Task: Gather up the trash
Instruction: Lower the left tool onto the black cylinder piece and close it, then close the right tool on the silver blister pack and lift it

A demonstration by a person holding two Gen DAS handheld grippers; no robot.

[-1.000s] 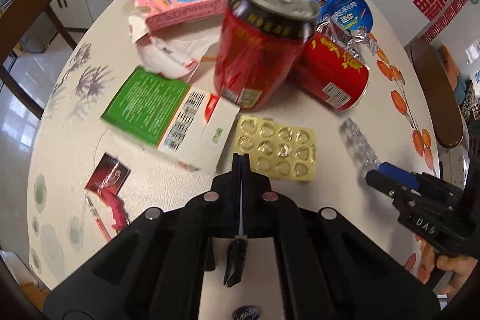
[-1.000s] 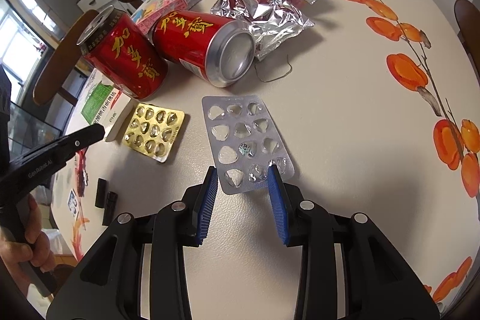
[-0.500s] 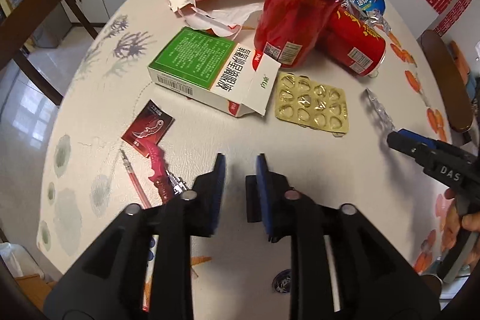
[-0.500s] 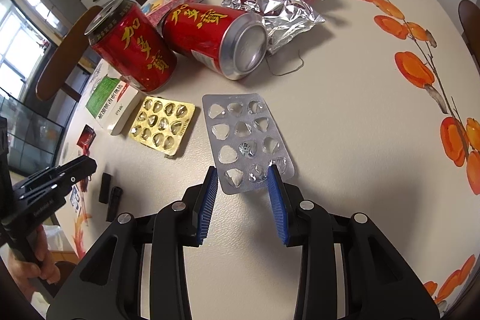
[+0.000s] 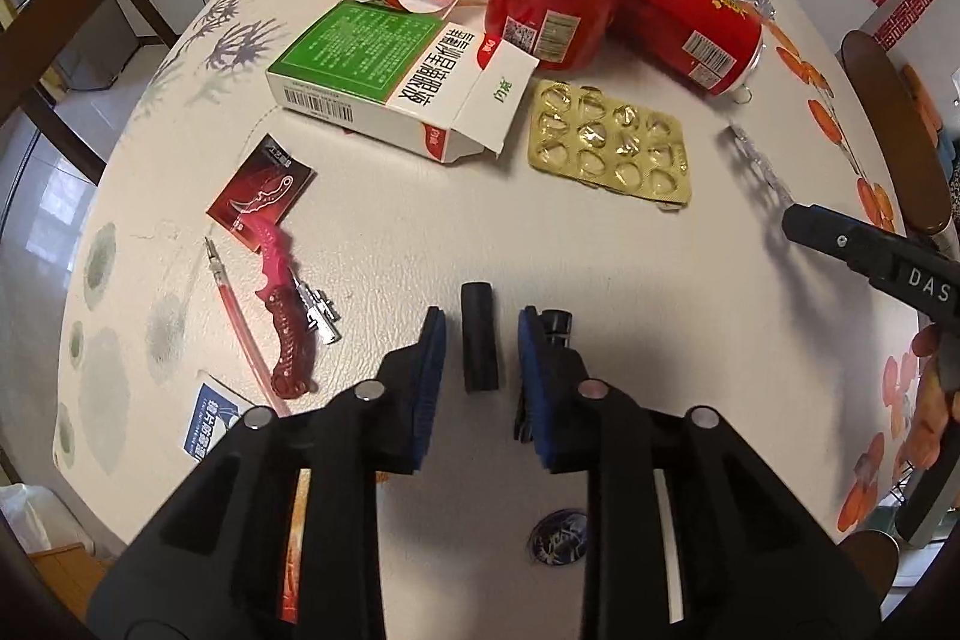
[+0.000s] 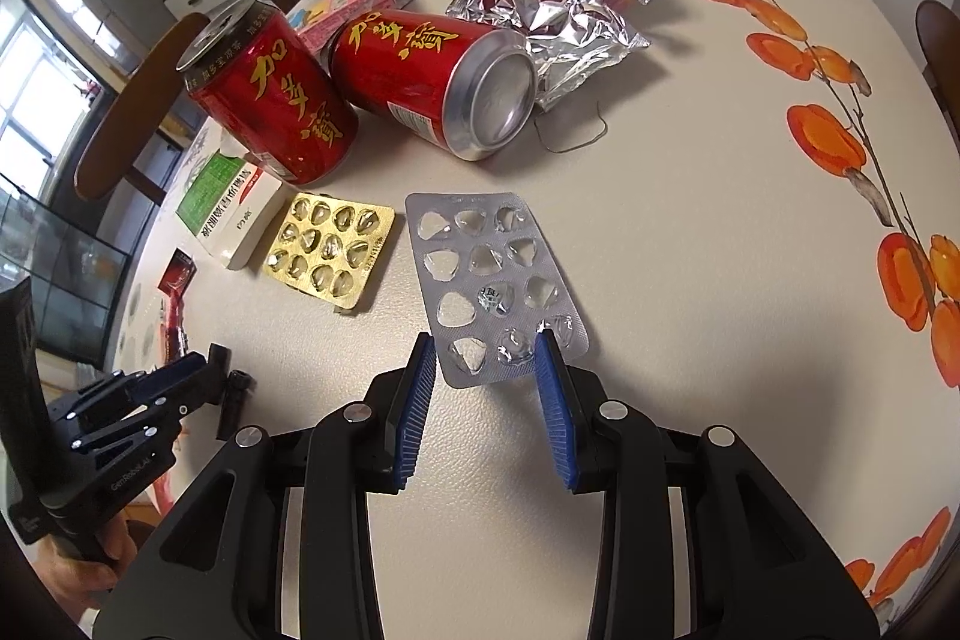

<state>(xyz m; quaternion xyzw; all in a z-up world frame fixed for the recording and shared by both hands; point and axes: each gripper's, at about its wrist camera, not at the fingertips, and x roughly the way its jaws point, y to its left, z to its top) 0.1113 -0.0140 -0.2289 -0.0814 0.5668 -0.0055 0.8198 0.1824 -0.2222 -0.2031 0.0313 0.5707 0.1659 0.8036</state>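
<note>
Nothing collected yet: left tongs (image 5: 478, 334) open astride black tube (image 5: 479, 338), right tongs (image 6: 487, 347) open around silver blister (image 6: 493, 280), cans (image 6: 432, 82), box (image 5: 396, 82), wrappers all on bench (image 6: 690, 196).

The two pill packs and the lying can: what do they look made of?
The silver pill pack looks like clear plastic blisters on matte foil, pockets crushed. The gold pill pack seems glossy metallic foil or tinted plastic. The lying can looks like aluminium, with a bare shiny base.
</note>
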